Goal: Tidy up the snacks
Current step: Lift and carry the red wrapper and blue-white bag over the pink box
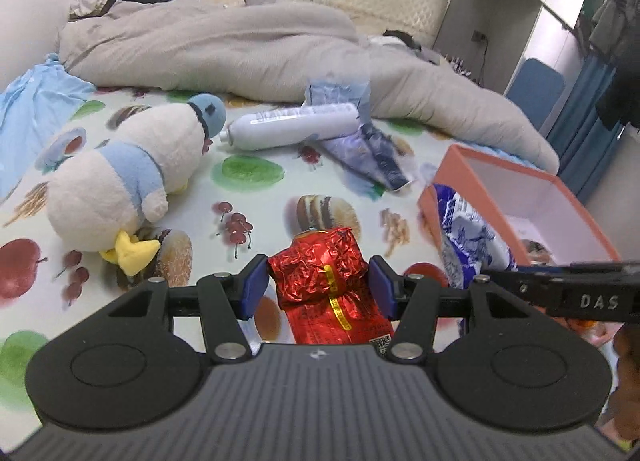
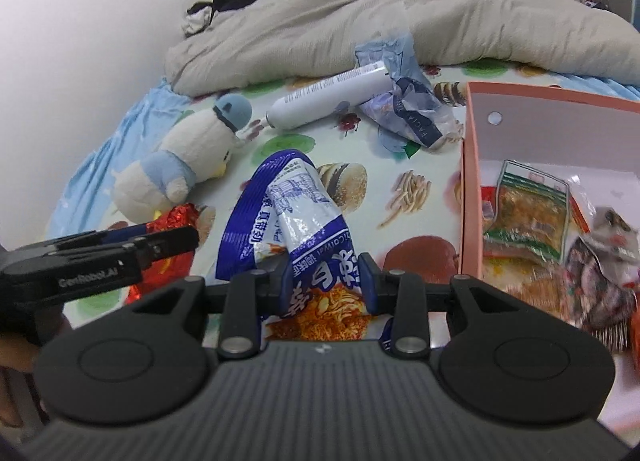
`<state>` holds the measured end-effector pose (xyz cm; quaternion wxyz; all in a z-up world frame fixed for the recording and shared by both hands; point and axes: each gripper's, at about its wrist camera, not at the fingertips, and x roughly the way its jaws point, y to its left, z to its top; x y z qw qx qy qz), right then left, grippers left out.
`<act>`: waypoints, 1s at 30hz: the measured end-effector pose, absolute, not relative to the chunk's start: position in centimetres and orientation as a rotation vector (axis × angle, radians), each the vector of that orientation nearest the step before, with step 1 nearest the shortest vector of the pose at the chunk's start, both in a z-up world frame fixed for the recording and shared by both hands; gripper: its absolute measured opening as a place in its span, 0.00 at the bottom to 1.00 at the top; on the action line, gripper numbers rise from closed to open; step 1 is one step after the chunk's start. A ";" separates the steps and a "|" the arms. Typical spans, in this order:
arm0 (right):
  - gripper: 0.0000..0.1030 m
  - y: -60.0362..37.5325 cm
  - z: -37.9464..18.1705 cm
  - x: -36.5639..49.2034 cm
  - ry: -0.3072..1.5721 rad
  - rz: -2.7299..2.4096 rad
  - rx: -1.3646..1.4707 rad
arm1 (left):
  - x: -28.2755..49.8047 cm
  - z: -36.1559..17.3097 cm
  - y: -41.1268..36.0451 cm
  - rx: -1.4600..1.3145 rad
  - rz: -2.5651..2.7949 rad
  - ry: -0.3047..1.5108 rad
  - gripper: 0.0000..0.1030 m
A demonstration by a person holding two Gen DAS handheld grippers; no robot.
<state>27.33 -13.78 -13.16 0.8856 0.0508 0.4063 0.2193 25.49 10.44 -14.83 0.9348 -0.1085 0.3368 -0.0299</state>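
Both tongs gripping | left tongs (image 1: 318, 289): red packet (image 1: 320, 265) | right tongs (image 2: 326, 287): blue-white packet (image 2: 296, 213), lower end hidden

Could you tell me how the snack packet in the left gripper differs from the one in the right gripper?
The red foil packet is crinkled and metallic; the blue-and-white packet is glossy plastic with printed noodles. The red one looks shorter and blockier, the blue-and-white one longer and folded over. Both are clamped between gripper pads above the bed.

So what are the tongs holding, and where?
Left tongs pinch the red foil packet near its top; right tongs pinch the blue-white snack bag mid-body.
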 end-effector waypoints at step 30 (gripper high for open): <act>0.36 -18.7 -7.6 13.4 0.678 0.317 0.092 | 14.3 -8.6 3.9 -0.230 -0.177 0.648 0.59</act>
